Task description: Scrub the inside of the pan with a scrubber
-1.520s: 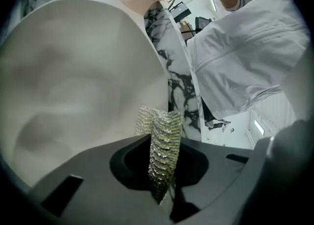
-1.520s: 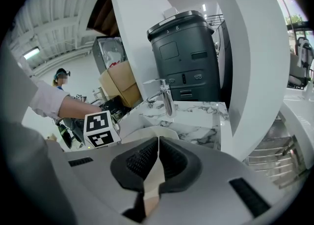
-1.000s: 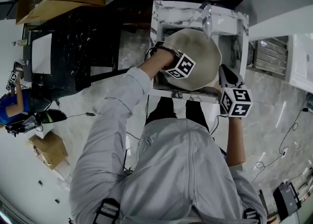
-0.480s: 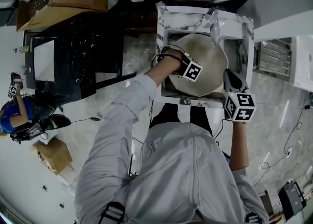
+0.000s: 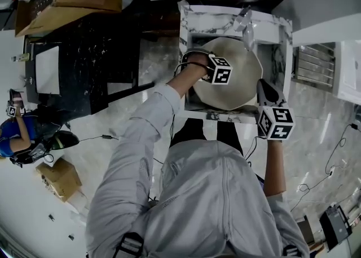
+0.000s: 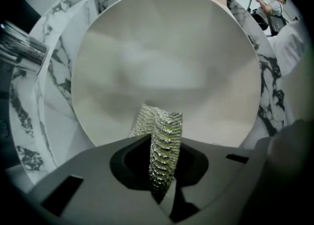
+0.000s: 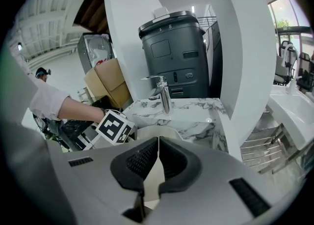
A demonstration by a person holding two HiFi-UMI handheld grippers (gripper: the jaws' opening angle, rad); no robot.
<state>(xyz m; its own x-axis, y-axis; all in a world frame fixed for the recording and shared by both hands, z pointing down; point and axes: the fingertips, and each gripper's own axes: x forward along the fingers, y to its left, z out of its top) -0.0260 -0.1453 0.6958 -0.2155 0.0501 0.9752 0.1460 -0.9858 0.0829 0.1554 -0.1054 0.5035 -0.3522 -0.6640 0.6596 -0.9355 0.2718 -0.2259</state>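
The pan [image 5: 243, 82] lies mouth-up in the marble sink [image 5: 225, 17], upper centre of the head view. It fills the sink almost wall to wall, and the faucet [image 5: 246, 23] overhangs its upper rim. The left gripper [image 6: 162, 146] has its jaws clamped on the scrubber [image 6: 158, 121], whose long axis runs straight out of them to the pan's near inner wall. The right gripper [image 7: 157, 146], at the pan's lower right edge, has its jaws pressed together on the rim.

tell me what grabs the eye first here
A big pale pan fills the marble sink at the top of the head view. The left gripper pinches a silvery mesh scrubber over its inside, while the right gripper clamps the pan's rim on the right.
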